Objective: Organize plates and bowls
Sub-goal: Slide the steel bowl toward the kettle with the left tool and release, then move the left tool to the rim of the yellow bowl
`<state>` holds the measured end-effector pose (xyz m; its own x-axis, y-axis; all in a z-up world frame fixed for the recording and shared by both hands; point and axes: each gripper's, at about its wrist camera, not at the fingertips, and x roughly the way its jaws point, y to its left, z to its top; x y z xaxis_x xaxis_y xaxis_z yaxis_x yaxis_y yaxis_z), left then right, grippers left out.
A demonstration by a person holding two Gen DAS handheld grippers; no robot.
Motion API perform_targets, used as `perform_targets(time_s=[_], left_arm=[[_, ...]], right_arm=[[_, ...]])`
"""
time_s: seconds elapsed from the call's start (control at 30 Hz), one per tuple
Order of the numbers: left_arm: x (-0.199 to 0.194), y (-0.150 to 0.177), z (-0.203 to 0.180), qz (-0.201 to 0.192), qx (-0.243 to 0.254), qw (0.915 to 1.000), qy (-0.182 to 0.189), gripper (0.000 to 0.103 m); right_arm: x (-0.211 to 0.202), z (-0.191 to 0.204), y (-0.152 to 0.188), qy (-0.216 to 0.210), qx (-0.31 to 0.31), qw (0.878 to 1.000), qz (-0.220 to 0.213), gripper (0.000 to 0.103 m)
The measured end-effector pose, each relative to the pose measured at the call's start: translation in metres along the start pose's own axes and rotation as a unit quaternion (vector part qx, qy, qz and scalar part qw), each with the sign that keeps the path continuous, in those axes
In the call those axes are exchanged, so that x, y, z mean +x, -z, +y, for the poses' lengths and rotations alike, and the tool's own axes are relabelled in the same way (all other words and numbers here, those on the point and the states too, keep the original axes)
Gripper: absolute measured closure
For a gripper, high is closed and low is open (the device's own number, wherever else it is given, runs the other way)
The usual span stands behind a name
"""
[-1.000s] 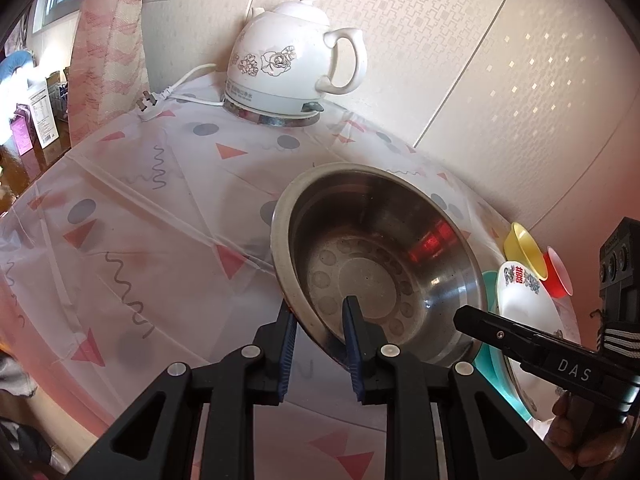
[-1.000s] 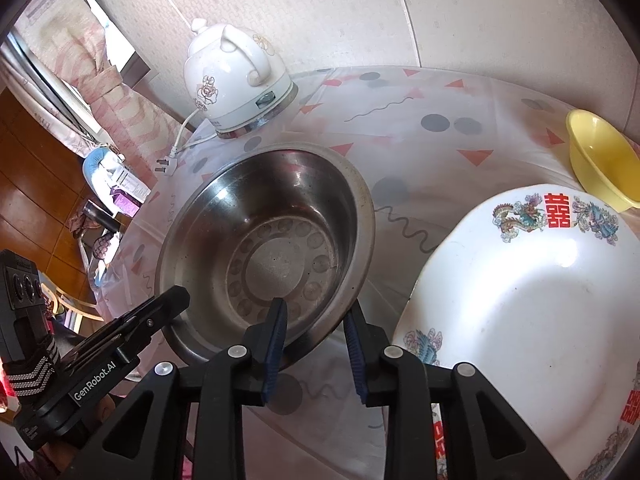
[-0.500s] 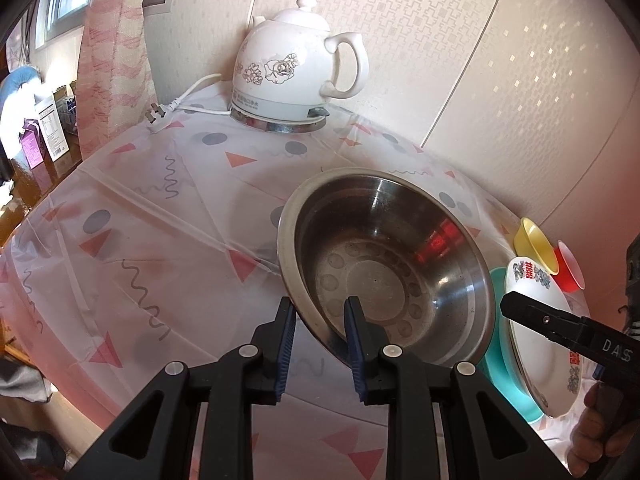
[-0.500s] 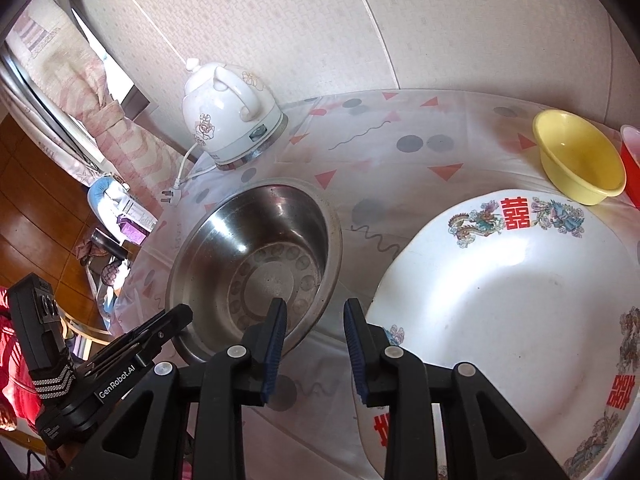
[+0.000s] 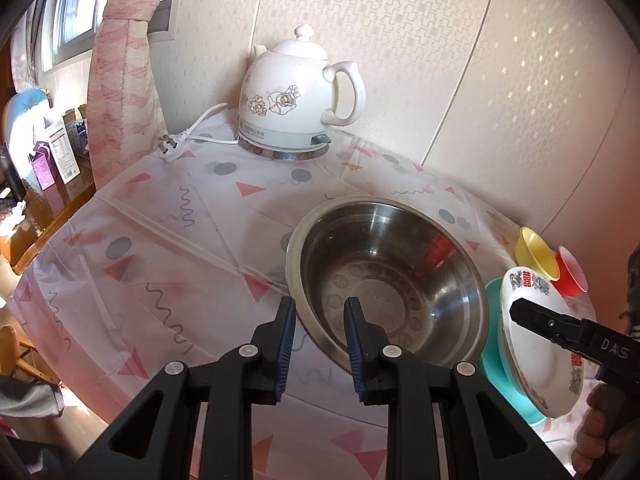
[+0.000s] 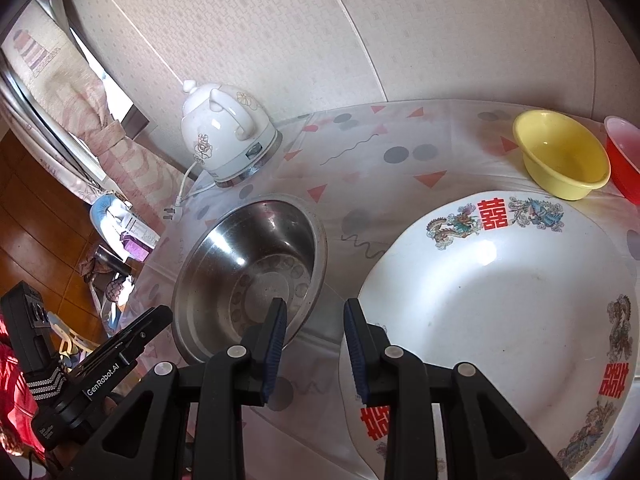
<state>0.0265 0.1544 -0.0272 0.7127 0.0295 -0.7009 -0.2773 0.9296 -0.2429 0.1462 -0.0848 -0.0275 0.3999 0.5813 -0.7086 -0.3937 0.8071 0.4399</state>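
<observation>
Left wrist view
Left gripper [image 5: 320,334]: jaws standing part open with a clear gap, holding nothing; the near rim of the steel bowl is showing in the gap and neither pad is pressing on it.
Steel bowl [image 5: 386,276]: sitting upright on the tablecloth [image 5: 168,240], right of centre, empty inside.
Plate [image 5: 536,344]: white with red characters and dragon motifs, lying on a teal plate [image 5: 494,354] just right of the steel bowl.
Yellow bowl [image 5: 534,252]: sitting behind the plate, with a red bowl [image 5: 570,270] touching or just beside it further right.
Right gripper [image 5: 560,330]: reaching in from the right edge over the plate; its jaws cannot be judged from this side.
Kettle [image 5: 298,98]: white, flowered, standing on its base at the back against the wall, its cord and plug [image 5: 170,148] trailing left.

Right wrist view
Right gripper [image 6: 314,342]: jaws standing part open, gripping nothing; only tablecloth [image 6: 400,136] is showing between them, the left finger overlapping the steel bowl's rim, the right finger at the plate's edge.
Steel bowl [image 6: 252,276]: sitting left of the gap, upright.
Plate [image 6: 504,312]: filling the lower right, just beside the steel bowl but apart from it.
Yellow bowl [image 6: 562,154]: sitting behind the plate, the red bowl [image 6: 624,156] at the right edge next to it.
Left gripper [image 6: 132,336]: showing at lower left, near the steel bowl's rim; its opening is not readable here.
Kettle [image 6: 224,136]: standing at the back left.
</observation>
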Motion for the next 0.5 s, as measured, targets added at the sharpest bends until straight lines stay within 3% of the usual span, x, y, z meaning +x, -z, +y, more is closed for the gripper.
perform_targets(time_s=[0.5], left_arm=[[0.003,-0.013,-0.062,0.0,0.066,0.9965,0.052,0.077]], right_arm=[[-0.031,-0.042,-0.005,0.023,0.051,0.998,-0.04,0.073]])
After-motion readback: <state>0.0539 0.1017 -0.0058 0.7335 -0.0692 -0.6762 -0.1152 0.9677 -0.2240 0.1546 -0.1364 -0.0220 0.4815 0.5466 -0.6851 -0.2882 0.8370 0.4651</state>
